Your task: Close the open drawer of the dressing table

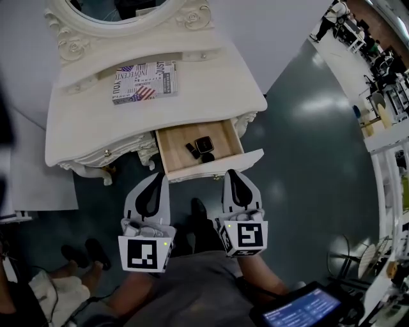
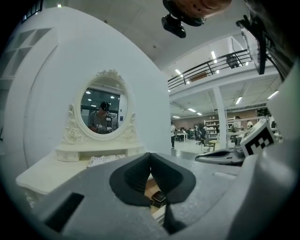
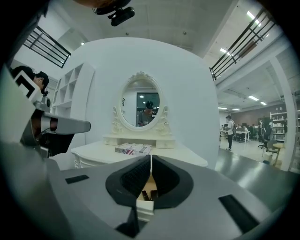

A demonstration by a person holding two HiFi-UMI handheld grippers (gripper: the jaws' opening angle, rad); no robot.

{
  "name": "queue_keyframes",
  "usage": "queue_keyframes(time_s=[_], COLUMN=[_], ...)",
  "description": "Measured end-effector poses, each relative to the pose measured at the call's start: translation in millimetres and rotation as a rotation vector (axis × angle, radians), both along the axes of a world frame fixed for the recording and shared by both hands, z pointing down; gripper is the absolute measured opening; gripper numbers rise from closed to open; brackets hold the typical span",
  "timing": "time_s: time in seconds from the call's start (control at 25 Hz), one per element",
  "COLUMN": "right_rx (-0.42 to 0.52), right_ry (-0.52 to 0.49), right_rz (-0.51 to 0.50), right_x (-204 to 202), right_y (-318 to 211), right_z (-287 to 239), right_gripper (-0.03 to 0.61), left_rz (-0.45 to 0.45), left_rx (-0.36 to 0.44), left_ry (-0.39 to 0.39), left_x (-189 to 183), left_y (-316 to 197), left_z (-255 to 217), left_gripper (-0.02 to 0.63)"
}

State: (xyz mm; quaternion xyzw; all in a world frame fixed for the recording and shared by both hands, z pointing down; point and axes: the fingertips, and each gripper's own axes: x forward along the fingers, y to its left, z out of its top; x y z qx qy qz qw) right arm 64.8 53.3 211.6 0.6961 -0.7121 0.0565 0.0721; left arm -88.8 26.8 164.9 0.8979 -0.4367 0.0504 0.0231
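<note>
The white dressing table (image 1: 96, 128) stands ahead with its drawer (image 1: 214, 165) pulled out at the front right. The wooden inside holds a small watch (image 1: 204, 144) and a dark item (image 1: 192, 151). My left gripper (image 1: 160, 175) is shut and empty, its tips just short of the drawer front's left end. My right gripper (image 1: 231, 172) is also shut and empty, tips close to the drawer front's right part. In the left gripper view the closed gripper (image 2: 150, 153) frames the watch (image 2: 158, 198). In the right gripper view the closed gripper (image 3: 150, 156) points at the drawer front (image 3: 144, 208).
A book with a flag cover (image 1: 146, 82) lies on the tabletop below the oval mirror (image 1: 121, 9). Another person's shoes (image 1: 83, 252) are at the lower left. A tablet screen (image 1: 300, 310) sits at the lower right. White shelving (image 1: 383, 179) runs along the right.
</note>
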Motion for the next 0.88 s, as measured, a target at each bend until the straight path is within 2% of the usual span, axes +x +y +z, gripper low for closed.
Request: queue_keyframes(time_s=[0.28, 0.56, 0.6, 0.64, 0.68, 0.88], right_rx=[-0.086, -0.255, -0.271, -0.282, -0.294, -0.371], right_ry=[-0.018, -0.054, -0.058, -0.068, -0.078, -0.082], right_rz=[-0.03, -0.034, -0.05, -0.062, -0.065, -0.058], right_x=[12, 10, 8, 6, 6, 11], right_y=[-17, -13, -12, -12, -13, -11], right_z=[52, 124, 135, 145, 154, 185], right_gripper=[0.015, 0.02, 0.07, 0.156, 0.175, 0.176], left_rz=[0.037, 0.055, 0.062, 0.068, 0.07, 0.069], left_rx=[-0.088, -0.182, -0.185, -0.186, -0.191, -0.233], left_ry=[-0.025, -0.044, -0.048, -0.054, -0.058, -0.065], left_x=[31, 43, 43, 44, 45, 52], left_y=[-17, -26, -27, -28, -29, -29], left_z=[41, 90, 96, 102, 108, 132], left_gripper=[0.015, 0.015, 0.015, 0.015, 0.015, 0.015])
